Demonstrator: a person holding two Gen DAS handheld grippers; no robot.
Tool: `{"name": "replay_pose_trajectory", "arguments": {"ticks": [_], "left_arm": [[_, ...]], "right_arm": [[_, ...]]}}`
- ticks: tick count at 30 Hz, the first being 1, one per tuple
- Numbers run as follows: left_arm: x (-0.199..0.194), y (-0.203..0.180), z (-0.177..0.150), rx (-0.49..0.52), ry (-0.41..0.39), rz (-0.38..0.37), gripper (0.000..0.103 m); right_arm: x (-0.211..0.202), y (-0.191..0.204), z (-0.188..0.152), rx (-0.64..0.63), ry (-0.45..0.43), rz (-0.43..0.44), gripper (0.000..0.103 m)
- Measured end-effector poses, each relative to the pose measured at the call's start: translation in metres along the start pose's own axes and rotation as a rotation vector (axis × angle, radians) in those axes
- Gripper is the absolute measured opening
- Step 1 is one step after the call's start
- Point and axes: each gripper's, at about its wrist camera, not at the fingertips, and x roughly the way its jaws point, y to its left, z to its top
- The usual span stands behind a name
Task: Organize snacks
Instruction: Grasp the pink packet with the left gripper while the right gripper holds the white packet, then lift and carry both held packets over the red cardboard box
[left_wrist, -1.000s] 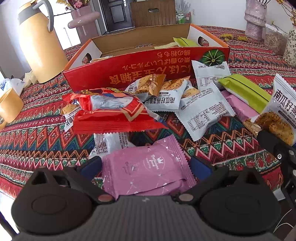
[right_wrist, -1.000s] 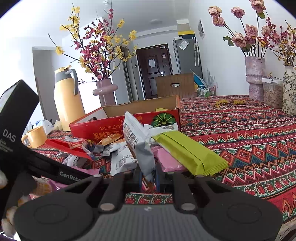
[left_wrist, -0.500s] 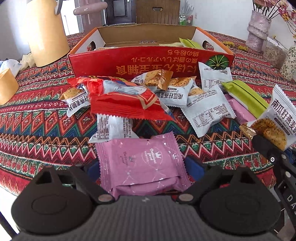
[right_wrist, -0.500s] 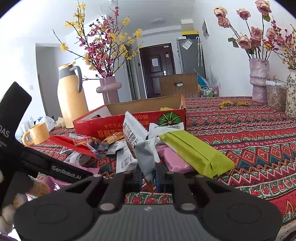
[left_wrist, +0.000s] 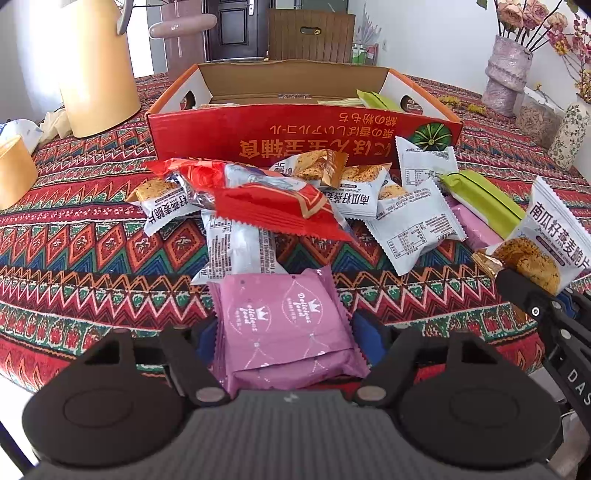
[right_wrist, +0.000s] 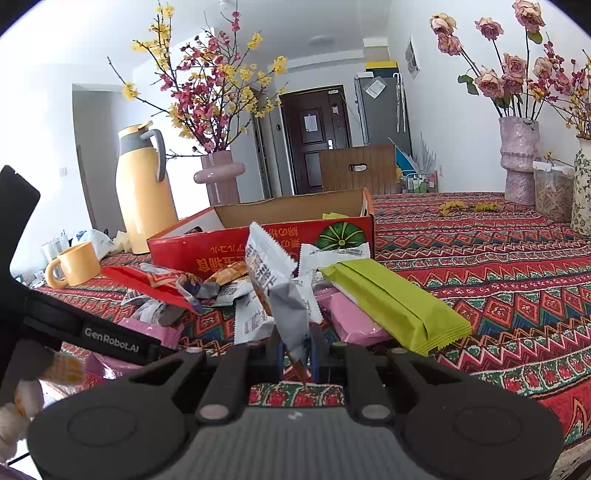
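1. Worktop (left_wrist: 74, 258): covered with a red patterned cloth; carries all items listed below.
2. Red cardboard box (left_wrist: 303, 136): open-topped, standing behind the snack pile. A green packet and pale packets lie inside, near its right end.
3. Yellow thermos jug (right_wrist: 142, 192): upright, to the left of the box, well apart from the snacks. A yellow mug (right_wrist: 75, 264) stands nearer, left of the pile.
4. Snack pile: loose on the cloth, just in front of the box. A red packet (left_wrist: 266, 203) lies across the top of several white oat-crisp packets (left_wrist: 413, 229). A green bar packet (right_wrist: 391, 302) rests on a pink packet at the right side of the pile.
5. Left tongs (left_wrist: 284, 332): the jaws have just been closing around the pink packet (left_wrist: 284, 325), which lies between the blue pads at the near edge of the worktop. The wrapper sides are bowed inward against both pads; the packet is pinched.
6. Right tongs (right_wrist: 297, 350): pressed together on the lower corner of one white oat-crisp packet (right_wrist: 277, 291), held upright and clear of the cloth, to the right of the left tongs.
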Motion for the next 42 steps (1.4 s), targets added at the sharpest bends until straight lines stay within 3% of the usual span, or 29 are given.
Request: {"name": "replay_pose_trajectory", "arguments": {"ticks": [6, 14, 18, 24, 29, 31, 36, 42], "left_arm": [[-0.011, 0.009, -0.001, 0.010, -0.045, -0.021, 0.062], [-0.016, 0.023, -0.005, 0.002, -0.054, -0.047, 0.058], [-0.026, 0.030, -0.006, -0.004, -0.080, -0.060, 0.042], [-0.026, 0.045, -0.005, -0.028, -0.093, -0.036, 0.041], [-0.023, 0.057, -0.006, -0.045, -0.084, 0.012, 0.061], [-0.023, 0.060, -0.005, -0.056, -0.083, 0.025, 0.077], [-0.023, 0.047, -0.006, -0.044, -0.072, 0.020, 0.102], [-0.010, 0.032, -0.006, -0.014, -0.022, 0.053, 0.103]], "right_arm": [[0.000, 0.003, -0.001, -0.008, 0.003, 0.002, 0.013], [-0.001, 0.010, 0.001, -0.024, 0.007, 0.005, 0.013], [-0.001, 0.013, 0.002, -0.030, 0.009, 0.005, 0.013], [-0.001, 0.017, 0.001, -0.038, 0.015, 0.010, 0.013], [-0.001, 0.017, 0.001, -0.040, 0.017, 0.012, 0.013], [-0.001, 0.017, 0.001, -0.039, 0.017, 0.011, 0.013], [-0.001, 0.018, 0.000, -0.041, 0.019, 0.014, 0.013], [-0.002, 0.015, 0.000, -0.034, 0.018, 0.011, 0.013]]}}
